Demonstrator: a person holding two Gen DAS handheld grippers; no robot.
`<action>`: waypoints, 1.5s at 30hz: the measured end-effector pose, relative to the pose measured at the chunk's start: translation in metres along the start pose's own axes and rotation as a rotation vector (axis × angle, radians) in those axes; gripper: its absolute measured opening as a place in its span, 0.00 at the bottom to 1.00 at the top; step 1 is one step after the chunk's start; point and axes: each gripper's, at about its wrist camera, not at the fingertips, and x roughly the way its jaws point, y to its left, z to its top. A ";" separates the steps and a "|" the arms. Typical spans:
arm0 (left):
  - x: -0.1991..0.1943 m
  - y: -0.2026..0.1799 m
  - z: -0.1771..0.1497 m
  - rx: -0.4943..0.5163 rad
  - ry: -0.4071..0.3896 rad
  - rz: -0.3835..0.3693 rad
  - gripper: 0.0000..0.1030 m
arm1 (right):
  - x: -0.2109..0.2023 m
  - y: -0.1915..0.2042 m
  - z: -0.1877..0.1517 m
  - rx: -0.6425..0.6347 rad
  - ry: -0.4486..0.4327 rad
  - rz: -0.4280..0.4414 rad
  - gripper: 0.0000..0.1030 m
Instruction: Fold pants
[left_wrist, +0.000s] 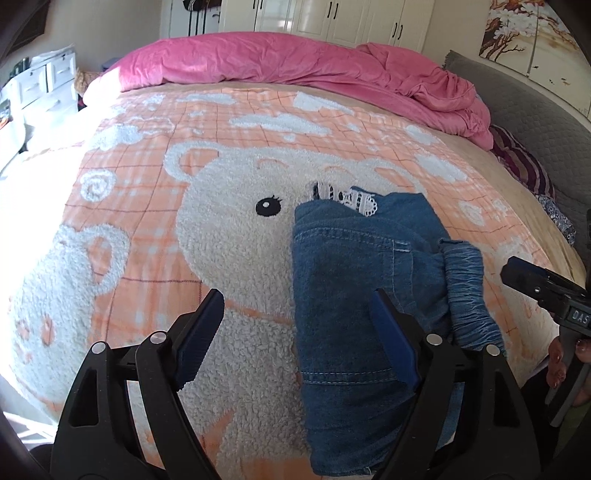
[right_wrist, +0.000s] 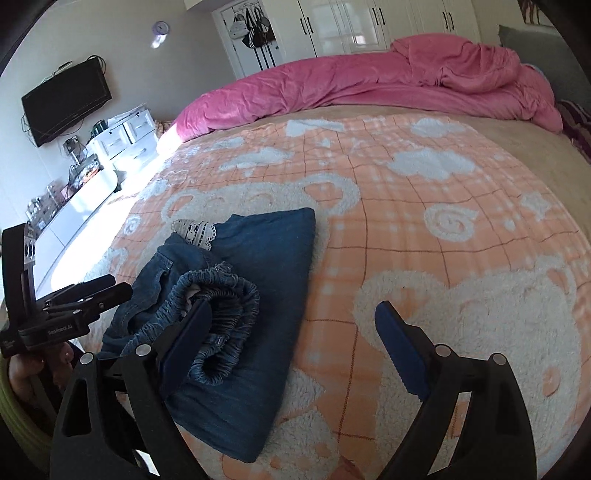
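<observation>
The blue denim pants (left_wrist: 351, 277) lie folded in a compact bundle on the bear-print blanket (left_wrist: 147, 192), with a white lace trim (left_wrist: 354, 199) at the far end and the elastic waistband (left_wrist: 467, 291) on top at the right. My left gripper (left_wrist: 299, 310) is open, its right finger over the bundle's near part, holding nothing. In the right wrist view the pants (right_wrist: 266, 266) lie left of centre with the waistband (right_wrist: 225, 325) bunched up. My right gripper (right_wrist: 295, 325) is open, its left finger against the waistband. The left gripper (right_wrist: 85, 299) shows at the far left.
A pink duvet (left_wrist: 295, 62) is heaped along the bed's far side. A grey headboard (left_wrist: 535, 110) and striped pillows (left_wrist: 524, 166) are at the right. White drawers (right_wrist: 125, 136) and a wall television (right_wrist: 66, 99) stand left of the bed. White wardrobes (right_wrist: 369, 26) line the back wall.
</observation>
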 end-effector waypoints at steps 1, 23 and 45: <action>0.002 0.000 0.000 -0.003 0.009 -0.002 0.71 | 0.005 -0.001 -0.001 0.016 0.022 0.015 0.76; 0.025 -0.005 0.000 -0.015 0.038 0.000 0.71 | 0.055 0.009 -0.004 0.097 0.136 0.131 0.54; 0.007 -0.025 0.006 0.037 -0.030 -0.117 0.10 | 0.035 0.042 0.000 -0.037 0.031 0.075 0.16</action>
